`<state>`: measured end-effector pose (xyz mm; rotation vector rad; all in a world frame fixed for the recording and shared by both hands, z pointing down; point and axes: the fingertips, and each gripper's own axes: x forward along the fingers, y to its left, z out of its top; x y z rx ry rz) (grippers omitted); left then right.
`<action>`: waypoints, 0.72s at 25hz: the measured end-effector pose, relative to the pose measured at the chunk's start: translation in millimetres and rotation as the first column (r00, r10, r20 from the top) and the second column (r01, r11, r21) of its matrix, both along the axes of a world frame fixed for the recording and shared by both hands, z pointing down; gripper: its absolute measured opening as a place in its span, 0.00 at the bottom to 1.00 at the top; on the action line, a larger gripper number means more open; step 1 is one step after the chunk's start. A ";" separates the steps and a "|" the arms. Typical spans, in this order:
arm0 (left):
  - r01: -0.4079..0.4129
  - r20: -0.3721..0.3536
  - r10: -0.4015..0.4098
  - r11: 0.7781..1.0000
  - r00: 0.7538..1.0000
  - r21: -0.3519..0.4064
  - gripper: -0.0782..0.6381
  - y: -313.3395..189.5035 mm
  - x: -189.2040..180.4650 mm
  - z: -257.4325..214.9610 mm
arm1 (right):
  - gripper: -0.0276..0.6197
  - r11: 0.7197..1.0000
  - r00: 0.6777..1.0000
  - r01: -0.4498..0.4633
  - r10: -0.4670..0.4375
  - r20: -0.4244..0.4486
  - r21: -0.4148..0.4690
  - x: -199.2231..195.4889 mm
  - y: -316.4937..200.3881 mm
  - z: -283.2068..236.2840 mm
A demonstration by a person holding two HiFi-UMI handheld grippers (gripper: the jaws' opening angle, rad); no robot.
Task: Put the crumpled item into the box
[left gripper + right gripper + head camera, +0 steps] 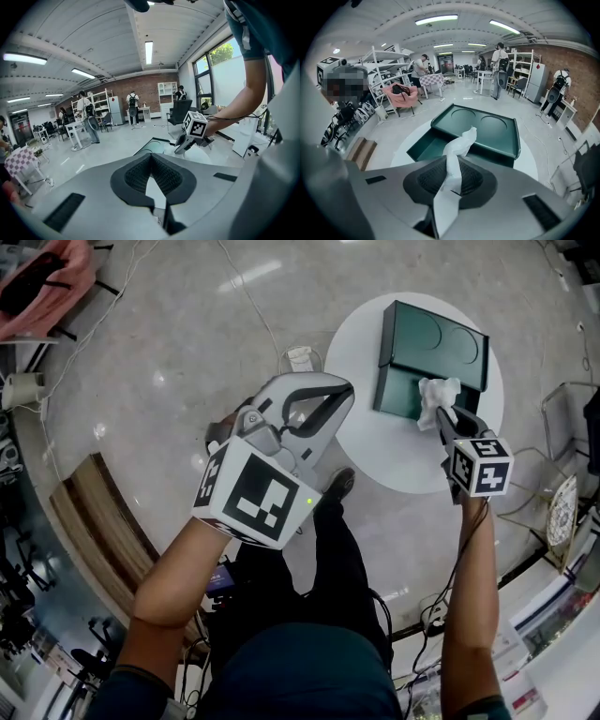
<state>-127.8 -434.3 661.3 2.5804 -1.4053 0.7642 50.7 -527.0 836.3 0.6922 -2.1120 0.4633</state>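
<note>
While over white table (375, 454), tissue (439, 397) near box (401, 382).

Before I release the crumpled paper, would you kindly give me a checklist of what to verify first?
1. Grip: right gripper is closed on the crumpled paper: ok.
2. Box is open, with the lid folded back: ok.
3. Inside of the box is free: ok for the part that shows.
4. Paper is over the opening: cannot tell; it shows at the box's near corner.
5. Left gripper is clear of the box, beside the table, jaws together and empty: ok.
</note>
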 end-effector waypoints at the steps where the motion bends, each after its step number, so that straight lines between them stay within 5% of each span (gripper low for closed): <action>1: 0.000 0.000 0.000 1.000 1.000 0.000 0.13 -1.6 -2.1 2.6 | 0.15 1.000 1.000 -0.005 0.005 -0.009 0.002 -0.4 -2.5 4.0; 8: -0.016 -0.002 0.016 1.000 1.000 -0.001 0.13 -13.8 -10.0 4.5 | 0.27 0.999 0.993 -0.044 0.047 -0.107 0.026 8.4 -19.6 13.3; 18: -0.045 0.018 0.045 0.998 0.999 0.046 0.13 -8.3 2.4 -55.4 | 0.36 0.988 0.984 -0.084 0.102 -0.143 0.129 34.6 -21.5 -56.5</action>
